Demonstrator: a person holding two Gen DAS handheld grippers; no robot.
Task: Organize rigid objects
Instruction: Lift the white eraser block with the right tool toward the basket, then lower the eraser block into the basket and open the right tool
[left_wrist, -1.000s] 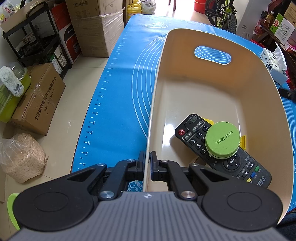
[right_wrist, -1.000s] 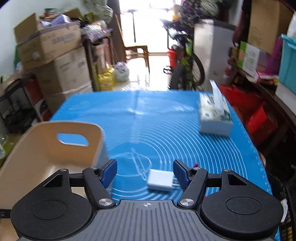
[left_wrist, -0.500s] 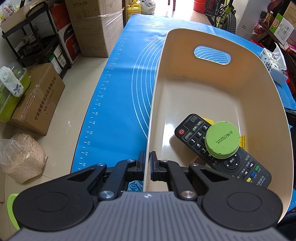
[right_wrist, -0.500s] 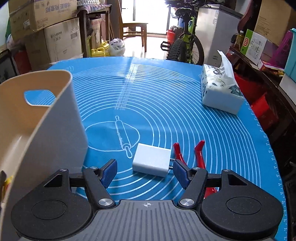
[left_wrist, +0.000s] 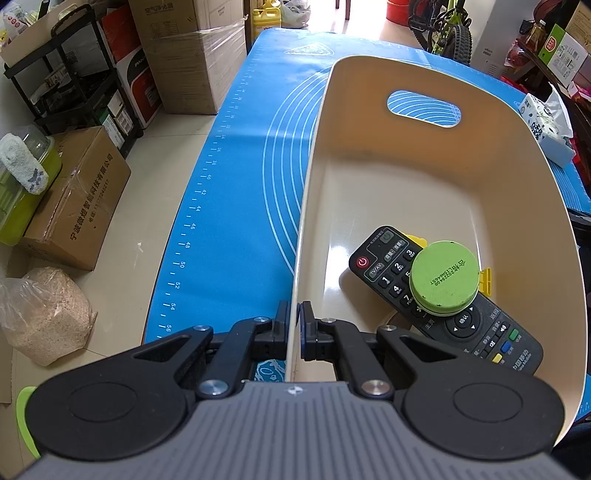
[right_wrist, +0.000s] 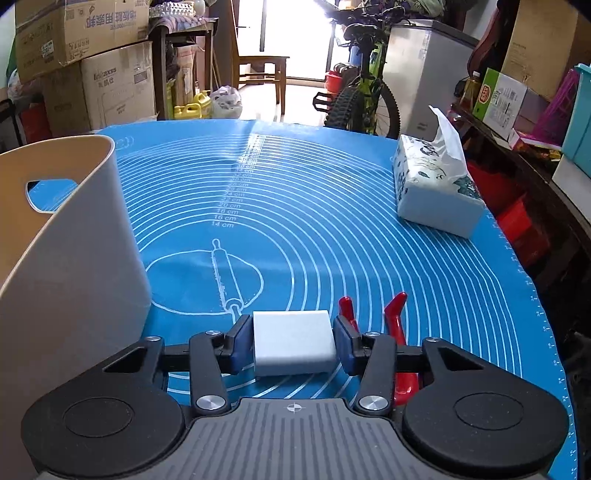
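A cream bin (left_wrist: 314, 158) stands on the blue mat (left_wrist: 229, 206), and my left gripper (left_wrist: 294, 321) is shut on its near rim. Inside lie a black remote (left_wrist: 384, 273) with a round green tin (left_wrist: 443, 278) on top and a yellow piece (left_wrist: 485, 280) underneath. In the right wrist view the bin (right_wrist: 81, 258) is at the left. A white charger block (right_wrist: 293, 339) lies on the mat between my right gripper's (right_wrist: 292, 332) blue pads. The jaws are closing, and both pads touch the block's sides. Red tool handles (right_wrist: 397, 314) lie just right of it.
A tissue pack (right_wrist: 432, 192) sits at the mat's far right. Cardboard boxes (left_wrist: 192, 55), a black shelf and a bag of grain (left_wrist: 44, 314) stand on the floor left of the table. A bicycle (right_wrist: 365, 92) and a chair stand beyond the far edge.
My right gripper sank toward the mat and came over the white block, then its jaws narrowed onto the block's sides. The left gripper and the bin stayed still.
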